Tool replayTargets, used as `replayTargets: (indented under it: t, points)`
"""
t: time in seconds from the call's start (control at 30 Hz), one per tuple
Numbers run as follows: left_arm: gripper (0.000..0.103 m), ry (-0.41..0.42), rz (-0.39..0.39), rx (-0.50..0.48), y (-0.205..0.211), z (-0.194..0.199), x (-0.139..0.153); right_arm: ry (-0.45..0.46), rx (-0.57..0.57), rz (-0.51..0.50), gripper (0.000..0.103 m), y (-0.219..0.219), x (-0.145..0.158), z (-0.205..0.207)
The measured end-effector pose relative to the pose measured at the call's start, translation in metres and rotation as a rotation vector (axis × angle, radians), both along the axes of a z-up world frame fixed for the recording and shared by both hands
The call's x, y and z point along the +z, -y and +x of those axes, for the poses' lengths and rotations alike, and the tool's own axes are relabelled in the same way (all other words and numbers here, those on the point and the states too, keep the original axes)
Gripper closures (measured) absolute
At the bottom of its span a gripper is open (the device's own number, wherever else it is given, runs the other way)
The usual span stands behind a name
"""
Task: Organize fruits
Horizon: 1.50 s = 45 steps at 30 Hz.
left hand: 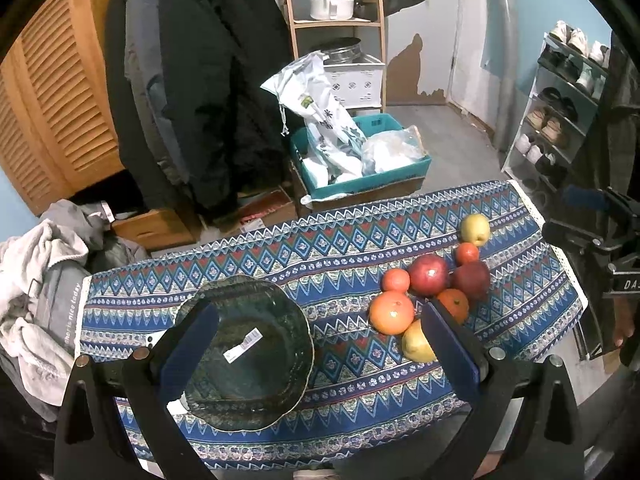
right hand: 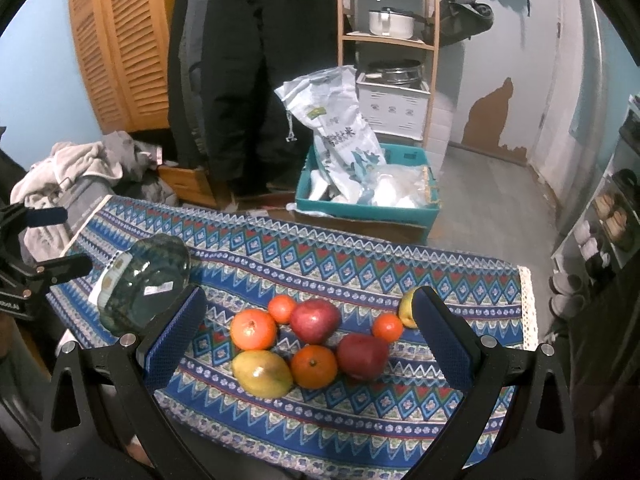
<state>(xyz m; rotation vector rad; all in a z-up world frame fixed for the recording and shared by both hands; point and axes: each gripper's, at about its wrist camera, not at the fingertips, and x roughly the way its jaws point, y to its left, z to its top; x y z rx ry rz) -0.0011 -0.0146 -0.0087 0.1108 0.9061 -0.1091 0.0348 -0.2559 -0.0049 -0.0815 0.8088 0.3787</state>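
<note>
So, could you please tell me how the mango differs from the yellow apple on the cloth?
The mango is elongated, yellow with a reddish blush; the yellow apple is rounder and plain yellow-green. The mango lies at the cluster's near edge against an orange; the apple sits alone at the far end. Both rest on the cloth.

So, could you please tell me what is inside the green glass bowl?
The green glass bowl holds no fruit; only a white barcode sticker shows inside. The left gripper's finger covers its left part.
</note>
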Motion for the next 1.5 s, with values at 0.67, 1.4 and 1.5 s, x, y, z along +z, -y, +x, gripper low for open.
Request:
replayTargets:
  t: [0.67, 1.4, 1.5]
  points:
    - [0.001, -0.170, -0.046, -0.011, 0.019, 0.044, -0.049, -0.134, -0.092, -0.033, 0.002, 0.024, -0.037, 0.036]
    - [0.001, -0.388, -0.047, -0.033, 0.057, 0.101, -0.130, -0.449, -0.141, -0.096, 0.002, 0.031, -0.147, 0.089]
    - [0.001, -0.418, -0.052, -0.027, 0.061, 0.108, -0.143, -0.487, -0.153, -0.113, 0.002, 0.031, -0.160, 0.095]
